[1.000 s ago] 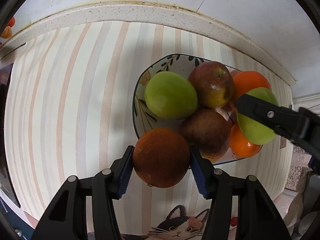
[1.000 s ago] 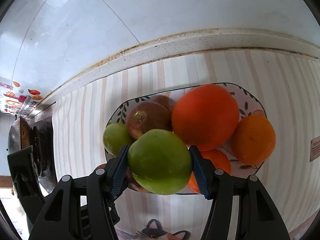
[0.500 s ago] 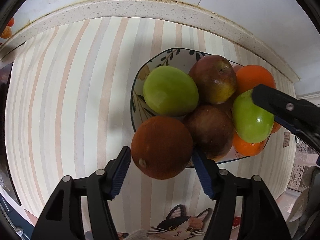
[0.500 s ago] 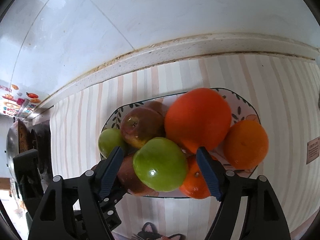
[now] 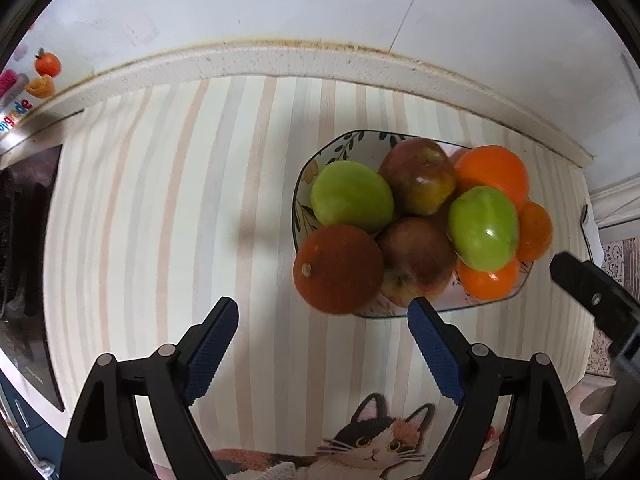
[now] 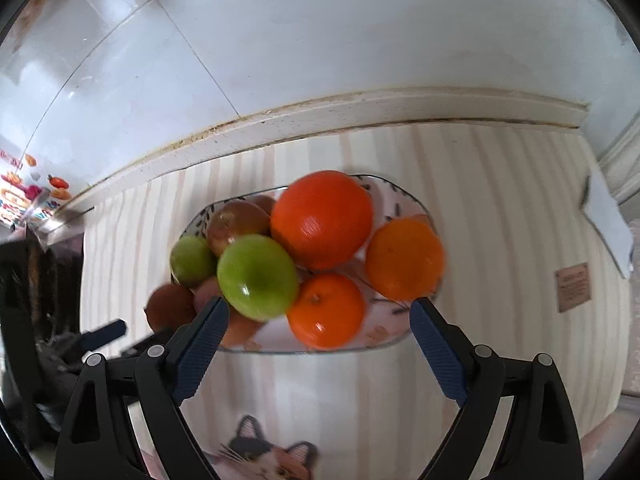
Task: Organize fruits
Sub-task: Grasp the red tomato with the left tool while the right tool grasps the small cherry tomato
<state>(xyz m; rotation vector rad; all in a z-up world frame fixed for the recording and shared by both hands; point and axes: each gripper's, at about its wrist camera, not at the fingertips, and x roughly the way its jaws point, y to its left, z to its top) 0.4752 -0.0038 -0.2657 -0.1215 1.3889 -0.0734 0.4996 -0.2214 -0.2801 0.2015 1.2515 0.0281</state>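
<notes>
A patterned bowl (image 5: 344, 145) on the striped mat holds several fruits. In the left wrist view a dark orange (image 5: 338, 269) rests on its near left rim, beside two reddish apples (image 5: 418, 176), a green apple (image 5: 351, 197) and oranges (image 5: 493, 171). Another green apple (image 5: 483, 227) lies on top at the right; it shows in the right wrist view (image 6: 258, 277) too. My left gripper (image 5: 323, 350) is open and empty, just short of the dark orange. My right gripper (image 6: 319, 351) is open and empty before the bowl (image 6: 404, 196).
The striped mat (image 5: 160, 220) ends at a speckled counter ledge (image 5: 280, 60) below a white tiled wall. A dark stovetop (image 5: 24, 248) lies at the left. A cat picture (image 5: 372, 444) is printed on the mat's near edge. The right gripper's finger (image 5: 592, 300) shows at the right.
Both grippers opened and drew back. The left one let go of the dark orange at the bowl's rim. The right one let go of the green apple on top of the pile.
</notes>
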